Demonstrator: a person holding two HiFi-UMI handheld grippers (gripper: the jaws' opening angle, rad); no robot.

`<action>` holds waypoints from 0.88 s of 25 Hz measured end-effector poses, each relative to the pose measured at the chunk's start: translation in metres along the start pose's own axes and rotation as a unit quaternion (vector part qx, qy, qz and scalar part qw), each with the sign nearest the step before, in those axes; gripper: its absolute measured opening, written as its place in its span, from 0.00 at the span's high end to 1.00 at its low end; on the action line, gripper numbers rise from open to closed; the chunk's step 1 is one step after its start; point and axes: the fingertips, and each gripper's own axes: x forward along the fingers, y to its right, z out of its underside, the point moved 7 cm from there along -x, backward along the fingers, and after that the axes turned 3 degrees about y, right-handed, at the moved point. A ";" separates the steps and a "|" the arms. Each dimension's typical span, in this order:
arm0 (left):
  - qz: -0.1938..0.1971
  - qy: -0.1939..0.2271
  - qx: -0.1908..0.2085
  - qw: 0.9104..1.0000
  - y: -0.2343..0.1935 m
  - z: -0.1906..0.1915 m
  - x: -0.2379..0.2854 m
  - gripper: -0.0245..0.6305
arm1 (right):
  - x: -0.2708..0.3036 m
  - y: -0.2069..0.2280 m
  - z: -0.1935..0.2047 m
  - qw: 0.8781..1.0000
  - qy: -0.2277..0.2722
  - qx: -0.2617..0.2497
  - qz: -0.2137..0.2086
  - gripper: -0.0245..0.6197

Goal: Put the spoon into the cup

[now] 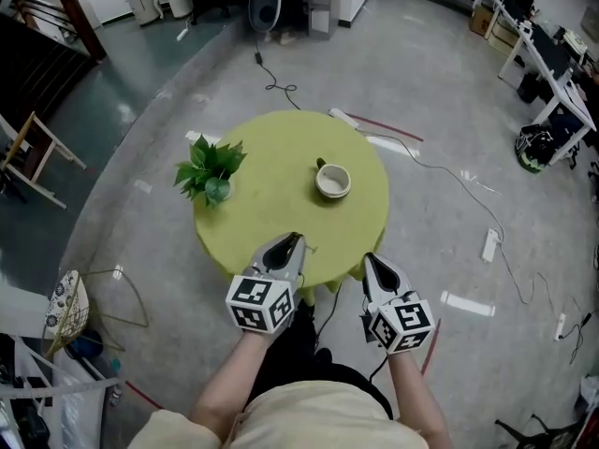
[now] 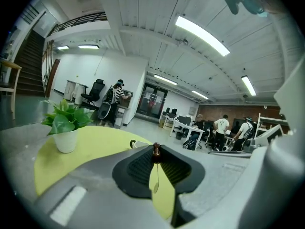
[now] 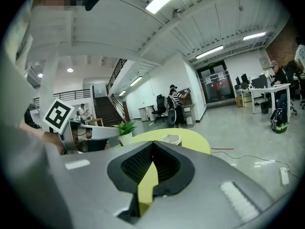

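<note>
A white cup [image 1: 333, 181] stands right of centre on the round yellow-green table [image 1: 271, 148]. My left gripper [image 1: 295, 238] hangs over the table's near edge, short of the cup. In the left gripper view the left gripper [image 2: 156, 149] is shut on a thin spoon [image 2: 156, 175] with a dark knob at its top end; the cup [image 2: 138, 144] peeks out just behind the jaws. My right gripper [image 1: 368, 258] is beside the table's near right edge, its jaws together and holding nothing. In the right gripper view, the right gripper [image 3: 152, 144] points toward the cup [image 3: 170, 139].
A potted green plant [image 1: 211, 171] stands at the table's left side. Cables [image 1: 449, 171] trail across the grey floor to the right. A wooden frame [image 1: 33, 157] stands far left, with desks and office chairs [image 1: 267, 3] beyond. Several people work at distant desks [image 2: 224, 130].
</note>
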 end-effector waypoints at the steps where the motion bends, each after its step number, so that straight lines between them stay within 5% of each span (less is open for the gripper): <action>1: 0.001 -0.001 -0.003 1.000 -0.004 -0.002 0.005 0.89 | 0.005 0.002 0.000 1.000 -0.001 0.002 0.003 0.96; 22: 0.039 -0.016 -0.015 0.999 -0.056 -0.045 0.086 0.89 | 0.076 0.019 -0.017 0.998 -0.009 0.018 0.056 0.96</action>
